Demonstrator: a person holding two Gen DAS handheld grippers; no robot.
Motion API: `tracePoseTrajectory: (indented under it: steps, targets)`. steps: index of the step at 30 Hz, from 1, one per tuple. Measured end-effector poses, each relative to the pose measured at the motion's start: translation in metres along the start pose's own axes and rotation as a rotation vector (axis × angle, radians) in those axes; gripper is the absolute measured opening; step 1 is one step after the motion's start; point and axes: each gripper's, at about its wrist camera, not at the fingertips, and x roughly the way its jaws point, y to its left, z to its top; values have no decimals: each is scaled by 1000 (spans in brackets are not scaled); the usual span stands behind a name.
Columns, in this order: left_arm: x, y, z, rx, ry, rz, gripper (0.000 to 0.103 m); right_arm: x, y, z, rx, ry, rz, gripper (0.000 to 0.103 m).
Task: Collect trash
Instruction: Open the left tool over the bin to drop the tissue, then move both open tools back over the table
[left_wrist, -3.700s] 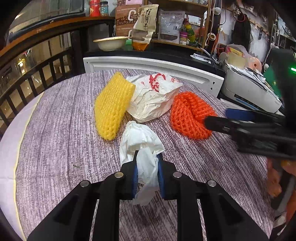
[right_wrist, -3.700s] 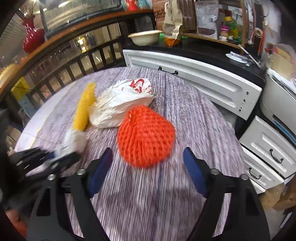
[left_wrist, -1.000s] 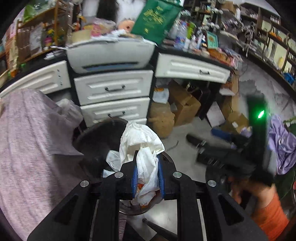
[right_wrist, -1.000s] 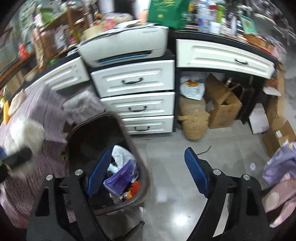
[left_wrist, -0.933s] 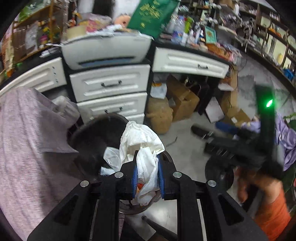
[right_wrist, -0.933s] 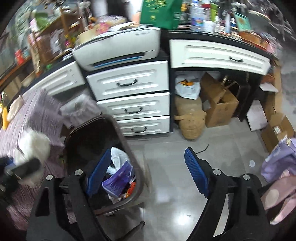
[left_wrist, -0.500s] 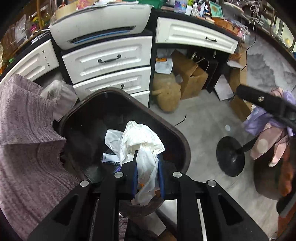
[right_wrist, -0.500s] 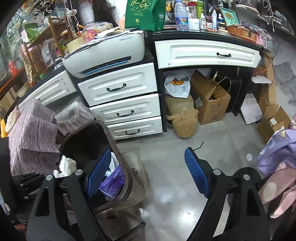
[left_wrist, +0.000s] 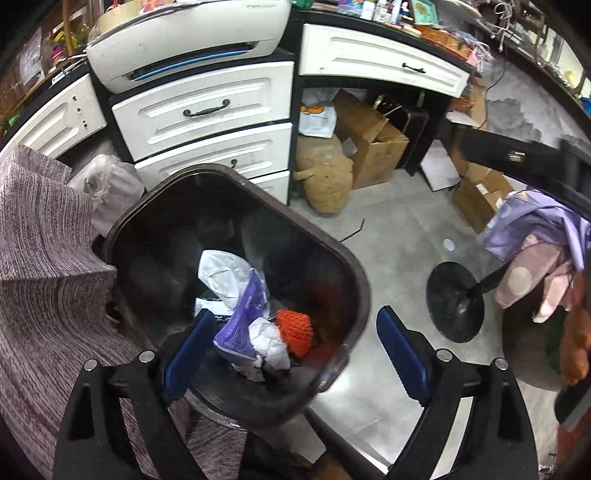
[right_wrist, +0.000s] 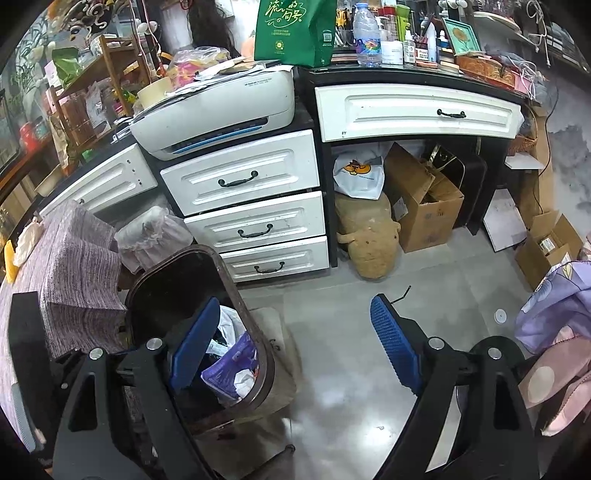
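Observation:
My left gripper (left_wrist: 291, 350) is open and empty, right above the dark trash bin (left_wrist: 354, 280). Inside the bin lie the crumpled white tissue (left_wrist: 269, 339), an orange foam net (left_wrist: 295, 330), a purple wrapper (left_wrist: 243, 317) and a white plastic bag (left_wrist: 221, 273). My right gripper (right_wrist: 295, 347) is open and empty, over the floor to the right of the same bin (right_wrist: 236, 288). The purple wrapper (right_wrist: 229, 363) and white trash show in the bin there too.
The purple-grey tablecloth (left_wrist: 44, 280) hangs at the left, beside the bin. White drawers (right_wrist: 255, 214) and a printer (right_wrist: 221, 110) stand behind. Cardboard boxes (right_wrist: 424, 206), a brown sack (right_wrist: 369, 236) and a black stand base (left_wrist: 454, 299) are on the floor.
My left gripper has opened and let go of the white tissue, which now lies in the bin. The right gripper has stayed open and drifted slightly.

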Motion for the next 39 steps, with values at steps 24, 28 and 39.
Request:
tracePoseTrajectory:
  steps: [24, 28, 39]
  targets:
    - [-141, 25, 8, -43, -277, -20, 95, 7, 75, 29, -101, -16, 104, 87]
    - [-161, 47, 11, -57, -316, 24, 95, 5, 102, 37, -141, -24, 153, 87]
    - [-204, 185, -17, -257, -374, 331, 98, 19, 246, 63, -295, 28, 448, 89]
